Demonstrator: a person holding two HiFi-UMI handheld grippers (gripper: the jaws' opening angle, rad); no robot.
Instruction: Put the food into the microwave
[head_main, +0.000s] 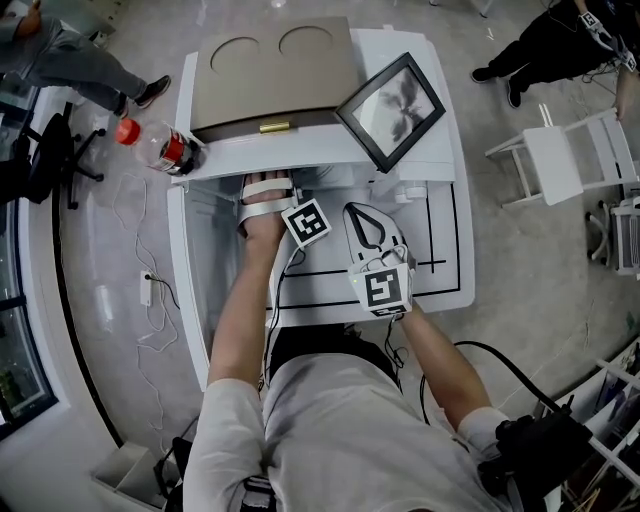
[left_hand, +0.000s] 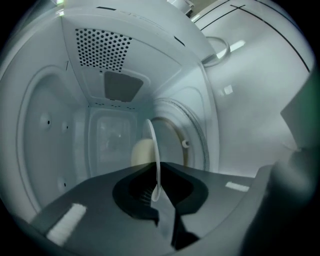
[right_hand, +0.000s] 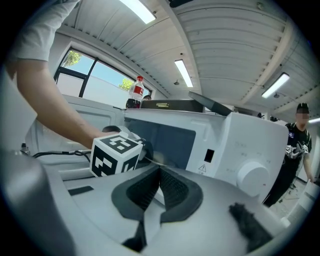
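The white microwave (head_main: 420, 160) stands on a white table (head_main: 445, 270). My left gripper (head_main: 268, 190) reaches into its cavity. In the left gripper view its jaws (left_hand: 159, 192) are shut on the rim of a white plate (left_hand: 152, 145), seen edge-on, with a pale bun (left_hand: 142, 152) on it. The plate hangs over the round turntable (left_hand: 177, 140); I cannot tell whether they touch. My right gripper (head_main: 362, 215) hovers just right of the left one, in front of the microwave (right_hand: 235, 145). Its jaws (right_hand: 160, 172) are shut with nothing between them.
Brown cardboard (head_main: 270, 70) and a dark framed panel (head_main: 392, 108) lie on top of the microwave. A red-capped bottle (head_main: 160, 145) lies at its left corner. The control knob (right_hand: 252, 175) is to the right. A white chair (head_main: 560, 160) and other people (head_main: 555, 40) are nearby.
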